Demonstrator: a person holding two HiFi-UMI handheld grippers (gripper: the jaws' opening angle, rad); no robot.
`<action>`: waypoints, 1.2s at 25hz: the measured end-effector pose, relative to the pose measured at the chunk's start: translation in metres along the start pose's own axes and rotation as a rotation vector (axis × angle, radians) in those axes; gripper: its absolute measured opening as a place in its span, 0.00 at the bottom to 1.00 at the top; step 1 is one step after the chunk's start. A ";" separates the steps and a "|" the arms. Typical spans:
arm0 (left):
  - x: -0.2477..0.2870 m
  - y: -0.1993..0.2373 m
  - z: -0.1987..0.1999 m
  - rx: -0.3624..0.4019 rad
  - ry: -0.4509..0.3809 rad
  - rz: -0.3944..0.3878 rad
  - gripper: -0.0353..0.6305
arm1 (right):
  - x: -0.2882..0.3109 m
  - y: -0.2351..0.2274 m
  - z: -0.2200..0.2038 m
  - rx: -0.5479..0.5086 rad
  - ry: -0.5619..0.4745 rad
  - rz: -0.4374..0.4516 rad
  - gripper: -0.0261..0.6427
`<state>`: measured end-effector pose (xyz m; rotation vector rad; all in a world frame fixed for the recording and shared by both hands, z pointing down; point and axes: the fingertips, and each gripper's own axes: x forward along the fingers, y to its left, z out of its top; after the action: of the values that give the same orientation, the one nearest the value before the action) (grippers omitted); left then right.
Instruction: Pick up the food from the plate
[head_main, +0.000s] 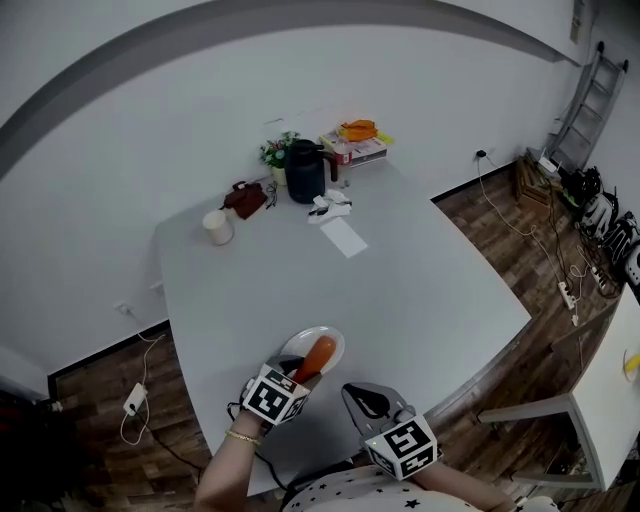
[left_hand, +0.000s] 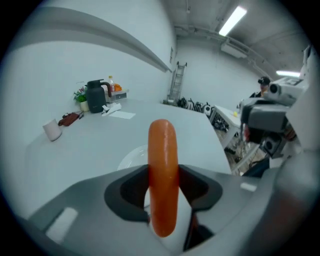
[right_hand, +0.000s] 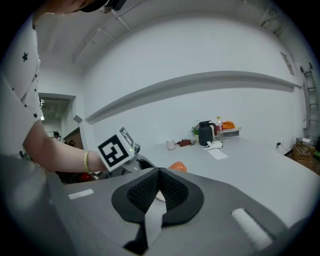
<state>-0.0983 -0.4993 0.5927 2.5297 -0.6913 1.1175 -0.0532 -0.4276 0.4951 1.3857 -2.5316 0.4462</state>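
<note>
An orange sausage (head_main: 318, 356) is held lengthwise in my left gripper (head_main: 300, 376), just above the white plate (head_main: 300, 336) near the table's front edge. In the left gripper view the sausage (left_hand: 162, 175) stands upright between the two dark pads. Both pads of the left gripper (left_hand: 162, 186) press on its sides, and the plate (left_hand: 131, 157) lies below and behind it. My right gripper (head_main: 365, 400) hovers a little to the right of the plate. Its jaws meet with nothing between them (right_hand: 159, 172). The sausage's tip (right_hand: 177, 166) shows just beyond them.
At the far end of the grey table (head_main: 430, 290) stand a black jug (head_main: 305, 172), a white cup (head_main: 217, 227), a small plant (head_main: 276, 152), a brown object (head_main: 244, 198), a sheet of paper (head_main: 343, 237) and a box (head_main: 355, 146). A ladder (head_main: 590, 95) leans at the right wall.
</note>
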 end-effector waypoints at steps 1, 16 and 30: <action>-0.010 -0.009 0.003 -0.031 -0.051 -0.003 0.33 | 0.000 0.001 0.001 -0.004 -0.002 0.005 0.04; -0.106 -0.062 0.026 -0.267 -0.516 0.106 0.33 | 0.005 0.013 0.011 -0.062 -0.043 0.030 0.04; -0.112 -0.058 0.031 -0.269 -0.534 0.148 0.33 | 0.008 0.018 0.013 -0.081 -0.043 0.050 0.04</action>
<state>-0.1138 -0.4301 0.4841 2.5723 -1.0901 0.3356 -0.0733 -0.4295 0.4824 1.3196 -2.5924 0.3225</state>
